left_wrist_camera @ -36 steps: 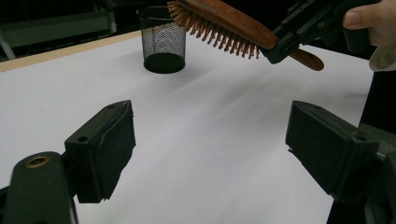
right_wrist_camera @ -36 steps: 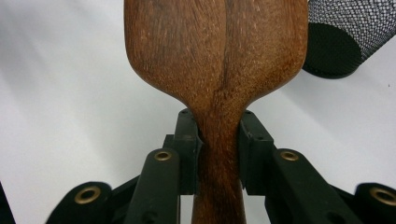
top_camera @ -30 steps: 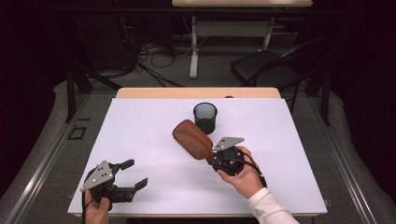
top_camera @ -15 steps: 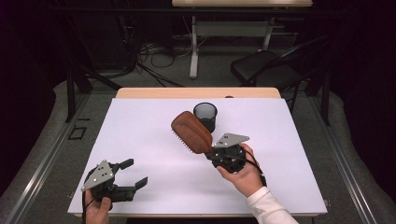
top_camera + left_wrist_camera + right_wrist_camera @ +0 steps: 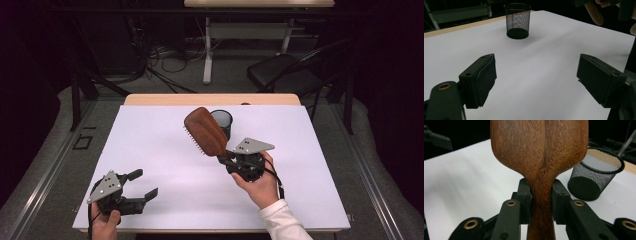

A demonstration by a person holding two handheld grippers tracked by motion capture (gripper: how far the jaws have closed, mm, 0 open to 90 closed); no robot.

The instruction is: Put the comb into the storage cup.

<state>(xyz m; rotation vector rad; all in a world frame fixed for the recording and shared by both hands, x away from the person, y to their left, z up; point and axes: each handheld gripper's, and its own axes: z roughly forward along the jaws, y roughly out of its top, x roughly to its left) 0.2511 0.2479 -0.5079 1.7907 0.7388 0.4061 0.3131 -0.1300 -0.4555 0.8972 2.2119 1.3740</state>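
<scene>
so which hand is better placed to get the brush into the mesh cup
Right. The right gripper already clamps the wooden hairbrush by its handle beside the mesh cup; the left gripper sits open at the near edge.

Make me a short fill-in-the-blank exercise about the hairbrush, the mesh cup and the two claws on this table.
1. The right claw is shut on the handle of the wooden ____.
2. The black mesh cup stands ____ on the white table.
3. The left claw has its jaws ____, with nothing between them.
4. The hairbrush is held ____ the table, not resting on it.

Missing words: hairbrush; upright; open; above
</scene>
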